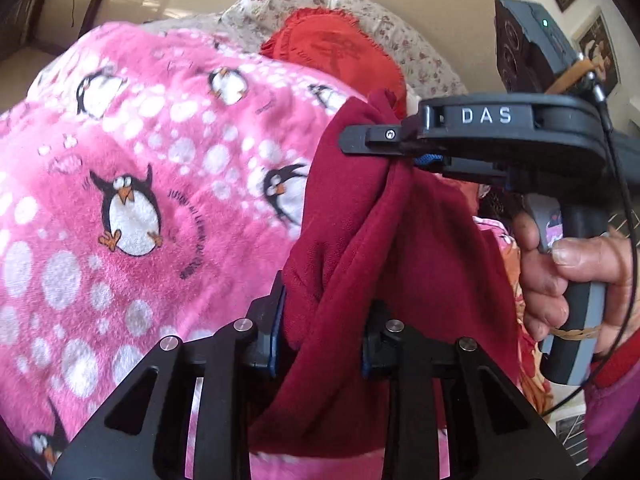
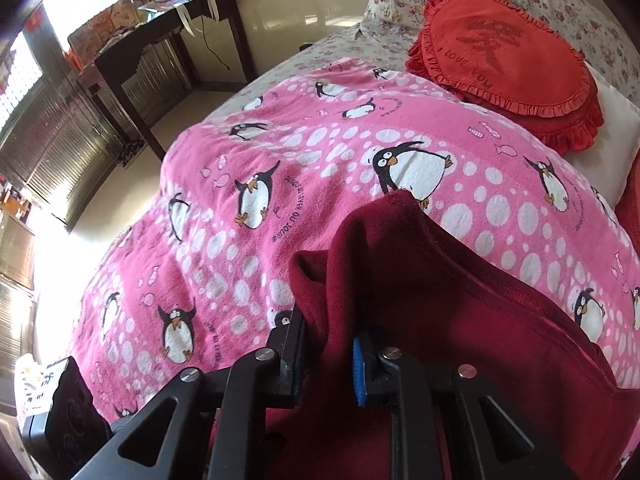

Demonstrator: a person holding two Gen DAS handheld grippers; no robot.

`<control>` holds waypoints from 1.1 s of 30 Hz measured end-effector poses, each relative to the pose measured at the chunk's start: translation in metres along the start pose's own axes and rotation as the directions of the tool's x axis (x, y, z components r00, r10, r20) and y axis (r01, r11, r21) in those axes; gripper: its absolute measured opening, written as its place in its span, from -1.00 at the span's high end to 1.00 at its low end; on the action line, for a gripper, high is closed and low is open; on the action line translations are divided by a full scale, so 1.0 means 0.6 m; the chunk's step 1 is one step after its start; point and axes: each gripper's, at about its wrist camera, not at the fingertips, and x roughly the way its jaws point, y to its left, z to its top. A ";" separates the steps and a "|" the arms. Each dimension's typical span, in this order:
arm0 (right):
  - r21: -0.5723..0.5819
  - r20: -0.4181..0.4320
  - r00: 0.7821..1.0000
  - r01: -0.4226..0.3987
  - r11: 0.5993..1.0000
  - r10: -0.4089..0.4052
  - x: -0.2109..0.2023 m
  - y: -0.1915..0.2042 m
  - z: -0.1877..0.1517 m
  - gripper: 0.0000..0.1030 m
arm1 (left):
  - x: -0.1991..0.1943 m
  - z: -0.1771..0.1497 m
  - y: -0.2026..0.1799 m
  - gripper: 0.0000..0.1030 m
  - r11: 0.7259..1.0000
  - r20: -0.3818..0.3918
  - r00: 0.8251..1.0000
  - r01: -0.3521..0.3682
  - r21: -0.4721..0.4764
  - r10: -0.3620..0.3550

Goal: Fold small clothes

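Left gripper (image 1: 324, 336): fingers clenched on a bunched fold of the dark red garment (image 1: 360, 216), low in the left wrist view. From there the cloth climbs up and rightward as a taut twisted band. Right gripper (image 1: 404, 148), held in a hand (image 1: 568, 280): jaws pinched on the upper corner, above and beyond the left. The garment hangs between the two, clear of the pink penguin blanket (image 1: 140, 160) that lies left of and beneath it. Judgement: its long axis runs gripper to gripper; spreading them apart should untwist it before laying down.
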 end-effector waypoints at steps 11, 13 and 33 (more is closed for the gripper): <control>0.062 0.189 0.982 -0.033 0.998 0.021 -0.218 -0.114 -0.064 0.69 | -0.027 0.005 -0.238 0.52 0.955 0.007 0.998 0.054 0.292 -0.059; 0.087 0.205 0.979 -0.021 0.996 0.003 -0.251 -0.151 -0.090 0.70 | -0.016 -0.004 -0.281 0.53 0.940 -0.018 0.997 0.076 0.332 -0.074; 0.402 0.178 0.973 0.067 0.913 -0.149 -0.245 -0.414 -0.331 0.73 | 0.160 -0.150 -0.491 0.54 0.861 -0.247 0.969 0.102 0.499 0.028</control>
